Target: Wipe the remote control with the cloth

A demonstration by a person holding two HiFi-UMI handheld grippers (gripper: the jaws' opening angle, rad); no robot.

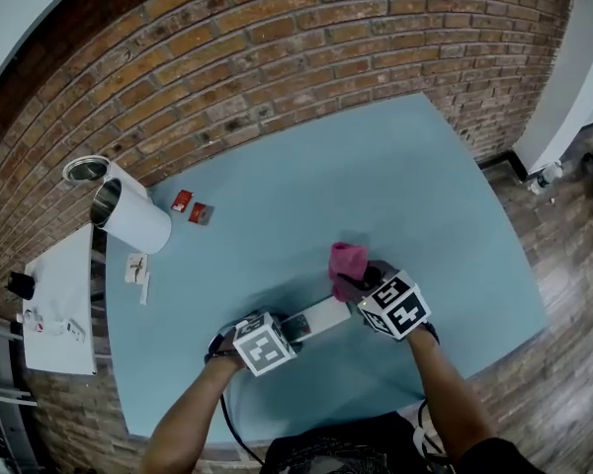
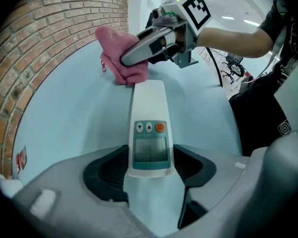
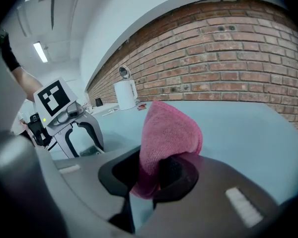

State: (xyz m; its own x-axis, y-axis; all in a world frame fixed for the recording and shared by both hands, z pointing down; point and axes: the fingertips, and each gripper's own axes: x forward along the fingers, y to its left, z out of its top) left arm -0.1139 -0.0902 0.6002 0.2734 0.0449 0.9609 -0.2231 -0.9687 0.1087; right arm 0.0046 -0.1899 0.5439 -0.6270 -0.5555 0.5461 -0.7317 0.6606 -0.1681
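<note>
A white remote control with a small screen and an orange button lies lengthwise between the jaws of my left gripper, which is shut on its near end. In the head view the remote rests low over the blue table, with the left gripper on its left. My right gripper is shut on a pink cloth that bulges up out of its jaws. The cloth hangs at the remote's far end, under the right gripper. Contact between cloth and remote cannot be told.
A white cylinder lies on its side at the table's far left, with a metal lid behind it. Two red packets and small papers lie nearby. A white side table stands left; a brick wall runs behind.
</note>
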